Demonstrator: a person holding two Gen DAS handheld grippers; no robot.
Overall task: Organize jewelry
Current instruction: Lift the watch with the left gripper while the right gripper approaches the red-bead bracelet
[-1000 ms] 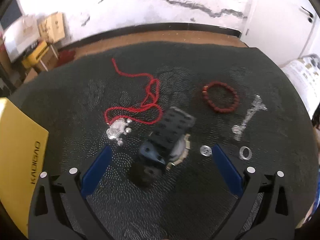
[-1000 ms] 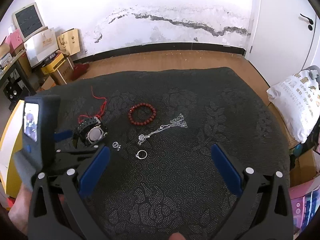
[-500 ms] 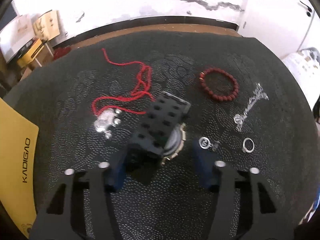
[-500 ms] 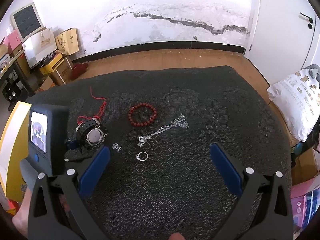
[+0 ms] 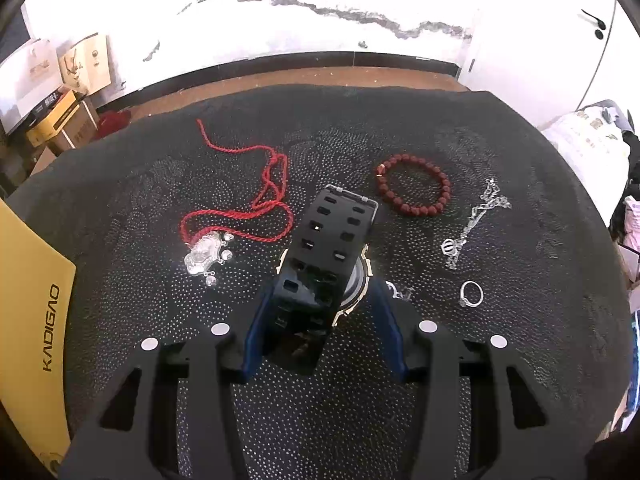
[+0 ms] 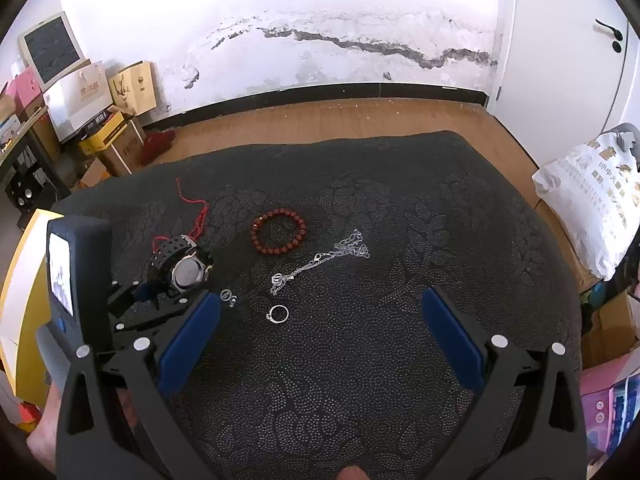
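Left gripper (image 5: pixel 320 316), lower centre of the left wrist view, has just been closing; its blue pads now flank the black watch (image 5: pixel 320 264), the left pad against the strap. The right pad sits by the dial edge, contact there unclear. Watch strap stands up toward frame centre.

L to R in that view: yellow box (image 5: pixel 28 304) at left edge; red cord necklace (image 5: pixel 256 204) w/ silver pendant (image 5: pixel 204 256) left of centre; watch; red bead bracelet (image 5: pixel 416 190) upper right of centre; small earrings (image 5: pixel 400 292) just beside the right pad; silver chain (image 5: pixel 476 224) and ring (image 5: pixel 471 293) at right. All lie on a dark patterned cloth (image 5: pixel 360 140).

Right gripper (image 6: pixel 320 332), bottom of the right wrist view, is spread wide, nothing between its pads, hovering over bare cloth.

Only the right wrist view shows the watch dial (image 6: pixel 188 272) face-on, the left gripper's body w/ its small screen (image 6: pixel 60 276) at mid-left, and a bare hand (image 6: pixel 44 432) at lower left. Pendant is hidden there behind the watch; only the left wrist view shows it.
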